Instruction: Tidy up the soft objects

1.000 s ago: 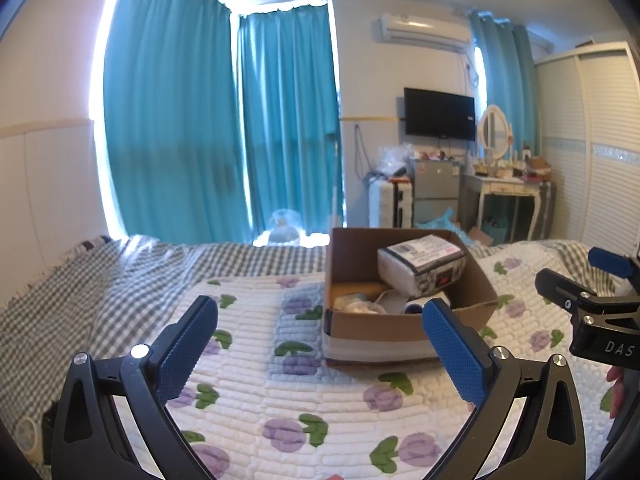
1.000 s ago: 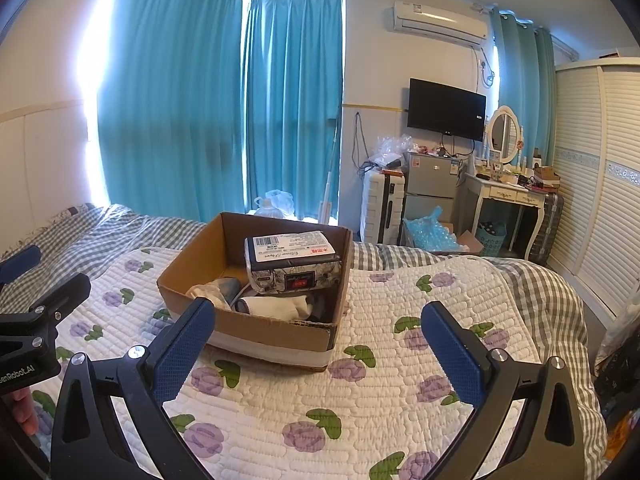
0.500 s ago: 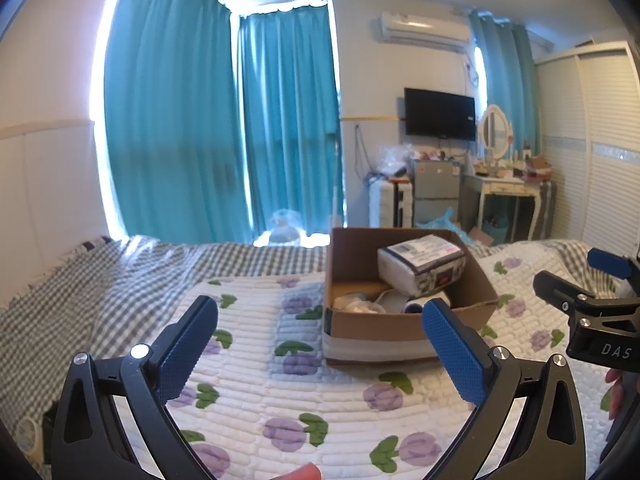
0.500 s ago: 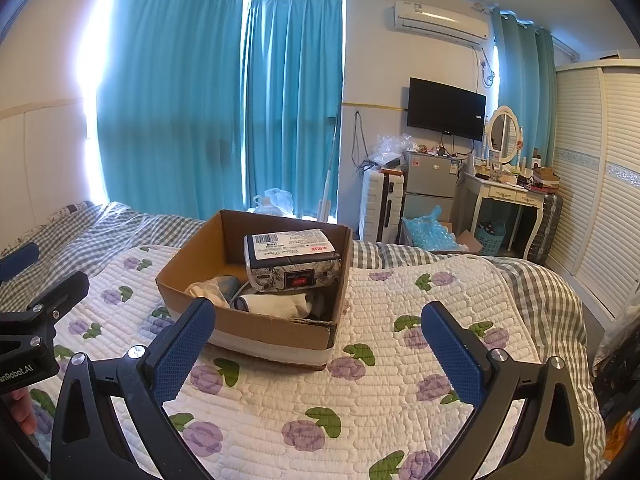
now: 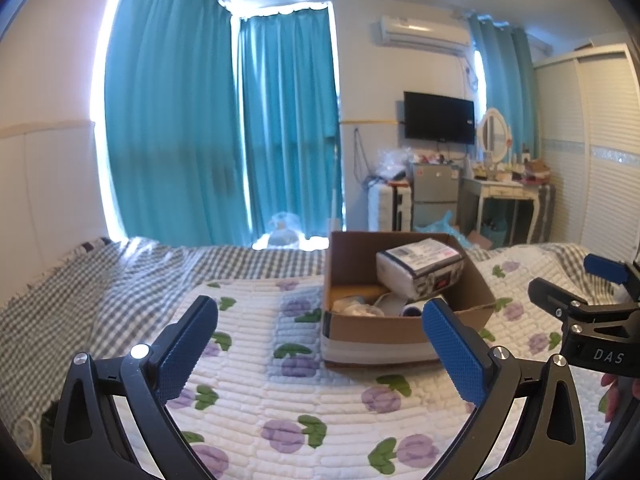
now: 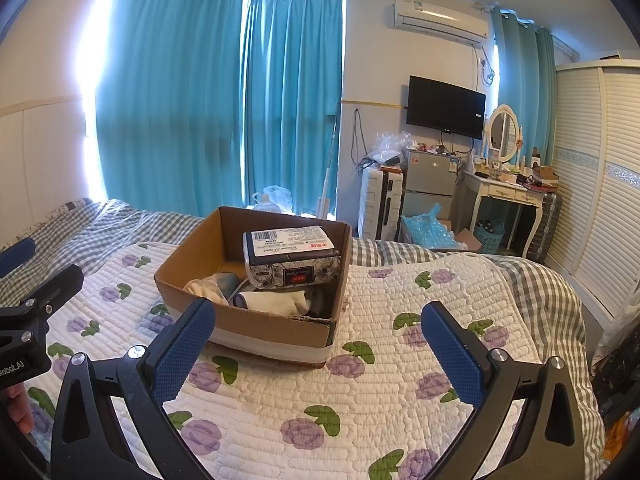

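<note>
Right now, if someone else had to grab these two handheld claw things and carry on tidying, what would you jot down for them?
Left gripper: open, holding nothing, hovering over the quilt.
Right gripper: open, holding nothing, aimed at the cardboard box.
The box sits on the quilt. Inside it: a wrapped tissue pack leaning at the back, a rolled white sock in front, and a beige cloth on the left side.
Done: nothing soft lies loose on the quilt in view.
Left: cannot tell from here; nothing is gripped, so probably pick an item from the box next.
</note>
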`<state>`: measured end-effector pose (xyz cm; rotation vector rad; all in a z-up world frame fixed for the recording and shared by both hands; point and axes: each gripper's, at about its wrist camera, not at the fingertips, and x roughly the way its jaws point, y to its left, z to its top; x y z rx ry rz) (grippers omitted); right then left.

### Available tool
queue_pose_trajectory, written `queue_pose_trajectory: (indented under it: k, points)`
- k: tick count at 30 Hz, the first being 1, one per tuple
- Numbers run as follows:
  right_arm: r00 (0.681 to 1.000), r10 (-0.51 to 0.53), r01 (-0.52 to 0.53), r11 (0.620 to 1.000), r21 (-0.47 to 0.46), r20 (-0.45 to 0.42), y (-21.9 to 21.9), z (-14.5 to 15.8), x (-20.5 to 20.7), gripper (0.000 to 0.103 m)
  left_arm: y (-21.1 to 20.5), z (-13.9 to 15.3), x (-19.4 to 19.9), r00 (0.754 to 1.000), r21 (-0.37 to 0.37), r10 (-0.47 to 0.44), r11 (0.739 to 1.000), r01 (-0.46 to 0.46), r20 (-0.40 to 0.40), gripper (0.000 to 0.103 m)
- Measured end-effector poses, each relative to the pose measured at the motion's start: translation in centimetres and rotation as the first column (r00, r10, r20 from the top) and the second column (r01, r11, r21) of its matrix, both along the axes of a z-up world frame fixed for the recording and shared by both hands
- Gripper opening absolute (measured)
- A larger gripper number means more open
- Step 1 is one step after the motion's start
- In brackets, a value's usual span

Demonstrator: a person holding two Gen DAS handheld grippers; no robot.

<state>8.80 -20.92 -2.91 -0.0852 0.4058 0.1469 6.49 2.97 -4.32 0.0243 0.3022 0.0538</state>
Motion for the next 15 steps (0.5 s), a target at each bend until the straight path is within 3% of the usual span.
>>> queue_pose_trajectory:
  k: [15]
  points:
    - [1.000,0.003,-0.003,1.000,-0.002,-0.006,0.10,-0.25,0.09,0.103,-0.01,0.01,0.00,1.000,0.003,-0.003,1.000,0.003,-0.006,0.103]
